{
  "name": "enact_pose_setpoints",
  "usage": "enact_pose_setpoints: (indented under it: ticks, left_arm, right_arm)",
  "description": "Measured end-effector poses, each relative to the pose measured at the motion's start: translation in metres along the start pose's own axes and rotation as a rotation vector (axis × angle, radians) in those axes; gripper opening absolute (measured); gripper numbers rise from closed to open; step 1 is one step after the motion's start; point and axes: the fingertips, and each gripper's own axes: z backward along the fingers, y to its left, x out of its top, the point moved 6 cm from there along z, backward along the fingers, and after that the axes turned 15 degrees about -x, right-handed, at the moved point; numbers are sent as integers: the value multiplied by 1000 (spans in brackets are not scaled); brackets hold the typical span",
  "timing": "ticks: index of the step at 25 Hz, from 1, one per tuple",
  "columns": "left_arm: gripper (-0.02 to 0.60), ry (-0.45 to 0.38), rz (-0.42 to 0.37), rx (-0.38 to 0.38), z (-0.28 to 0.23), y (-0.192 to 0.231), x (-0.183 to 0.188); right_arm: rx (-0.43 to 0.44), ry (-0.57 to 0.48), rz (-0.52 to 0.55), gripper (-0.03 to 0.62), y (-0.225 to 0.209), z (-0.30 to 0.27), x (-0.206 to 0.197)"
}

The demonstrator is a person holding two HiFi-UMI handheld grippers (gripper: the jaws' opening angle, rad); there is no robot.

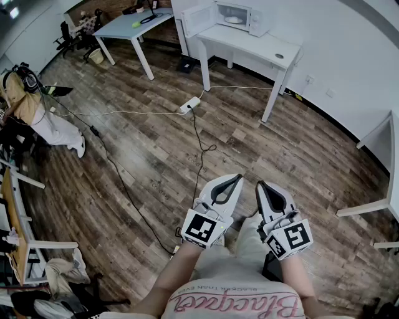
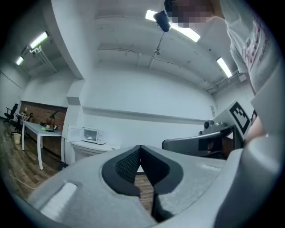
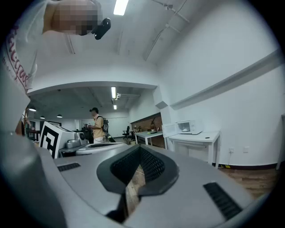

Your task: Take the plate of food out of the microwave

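Observation:
A white microwave (image 1: 240, 17) stands far off on a white table (image 1: 249, 47), its door (image 1: 198, 19) swung open to the left. Inside lies a pale plate (image 1: 234, 19); what is on it is too small to tell. Both grippers hang low in front of the person, well short of the table. My left gripper (image 1: 233, 177) is shut with nothing in it, and my right gripper (image 1: 260, 183) beside it is shut and empty too. In the left gripper view the microwave (image 2: 91, 134) shows small beyond the left gripper (image 2: 140, 147). In the right gripper view the microwave (image 3: 189, 127) sits right of the right gripper (image 3: 139, 147).
A power strip (image 1: 190, 104) with trailing cables lies on the wooden floor between me and the table. A second table (image 1: 131, 25) stands at the far left. One person (image 1: 31, 106) is at the left, and a person (image 3: 95, 124) stands in the background. Another white table's frame (image 1: 374, 205) is at the right.

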Motion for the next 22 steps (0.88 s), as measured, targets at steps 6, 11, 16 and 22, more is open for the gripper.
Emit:
enact_pose_setpoints:
  ticks: [6,11,16,22]
  left_arm:
    - [5,-10,10,5,15,-33,3]
    - [5,-31,13,41,4,-41,9]
    - [5,-34,1,44,-25,-57,15]
    - [5,-35,-3,80,-64,-66,17]
  right_arm:
    - [0,-12,-5,12,10,34,4]
    - [16,-10,-3,12,-3,45,11]
    - [24,-26,-27,14,-38,51,21]
    - [82,-27,-9,14,-75,51,28]
